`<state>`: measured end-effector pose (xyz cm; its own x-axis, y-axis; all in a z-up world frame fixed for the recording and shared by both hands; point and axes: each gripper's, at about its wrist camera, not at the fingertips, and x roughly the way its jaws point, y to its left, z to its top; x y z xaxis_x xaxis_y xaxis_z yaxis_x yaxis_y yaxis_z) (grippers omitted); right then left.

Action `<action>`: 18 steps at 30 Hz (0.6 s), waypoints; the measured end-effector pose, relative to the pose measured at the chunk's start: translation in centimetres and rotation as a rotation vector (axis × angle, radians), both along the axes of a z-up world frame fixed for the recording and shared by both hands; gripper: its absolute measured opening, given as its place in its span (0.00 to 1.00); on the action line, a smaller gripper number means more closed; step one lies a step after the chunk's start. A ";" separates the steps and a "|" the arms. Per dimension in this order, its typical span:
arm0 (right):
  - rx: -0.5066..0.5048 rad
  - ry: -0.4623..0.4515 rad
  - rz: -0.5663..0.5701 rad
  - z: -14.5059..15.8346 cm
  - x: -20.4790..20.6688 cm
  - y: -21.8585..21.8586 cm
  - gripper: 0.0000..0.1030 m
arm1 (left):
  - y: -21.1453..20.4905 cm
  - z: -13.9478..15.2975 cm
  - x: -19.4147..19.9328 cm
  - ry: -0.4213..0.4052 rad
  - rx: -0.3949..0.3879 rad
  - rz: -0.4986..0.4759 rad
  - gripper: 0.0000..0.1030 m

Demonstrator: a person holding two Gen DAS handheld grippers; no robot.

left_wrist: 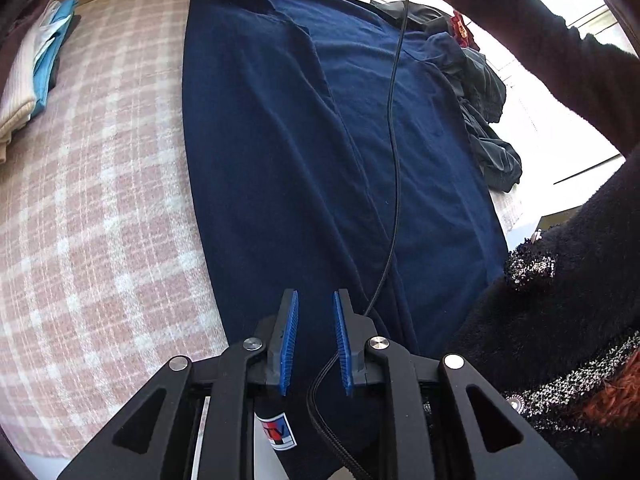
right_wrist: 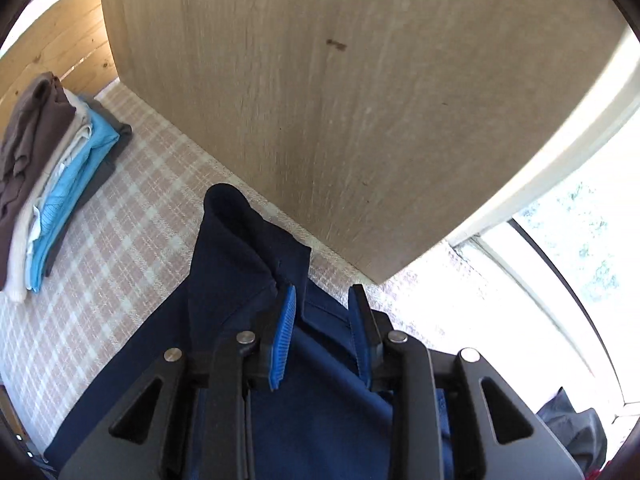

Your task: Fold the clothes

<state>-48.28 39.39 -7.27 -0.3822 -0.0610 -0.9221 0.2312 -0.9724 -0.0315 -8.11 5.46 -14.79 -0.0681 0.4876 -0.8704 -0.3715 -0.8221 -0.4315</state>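
A navy blue garment lies lengthwise on a pink and white plaid bed cover, its left side folded over the middle. My left gripper hovers open over the garment's near end, with nothing between its blue pads. A black cable hangs across the cloth to this gripper. In the right wrist view, my right gripper stands open over the garment's far end, close to the collar. Navy fabric lies under and between its spread fingers, not pinched.
A stack of folded clothes sits at the bed's far left. Unfolded dark clothes are heaped to the right of the garment. A wooden headboard and a bright window bound the far end. The person's sleeve reaches across on the right.
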 end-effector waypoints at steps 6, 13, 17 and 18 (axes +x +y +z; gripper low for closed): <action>-0.152 -0.011 0.008 -0.2 0.5 -1.1 0.41 | 1.0 -0.8 -3.1 0.003 -0.041 -0.060 0.17; -0.069 -0.007 0.118 -2.0 -3.6 -5.7 0.41 | -0.7 -1.9 -3.5 -0.023 -0.061 0.028 0.17; 0.026 -0.040 0.177 -3.2 -4.5 -7.2 0.41 | -1.1 -2.6 -3.0 -0.036 -0.047 0.046 0.19; 0.041 -0.053 0.190 -3.5 -4.5 -7.3 0.37 | -1.1 -2.8 -2.9 -0.038 -0.043 0.049 0.19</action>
<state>-52.83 32.05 -10.81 -0.3184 -0.0893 -0.9437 0.4124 -0.9095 -0.0530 -11.02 4.35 -17.56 -0.0575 0.4465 -0.8929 -0.3146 -0.8569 -0.4083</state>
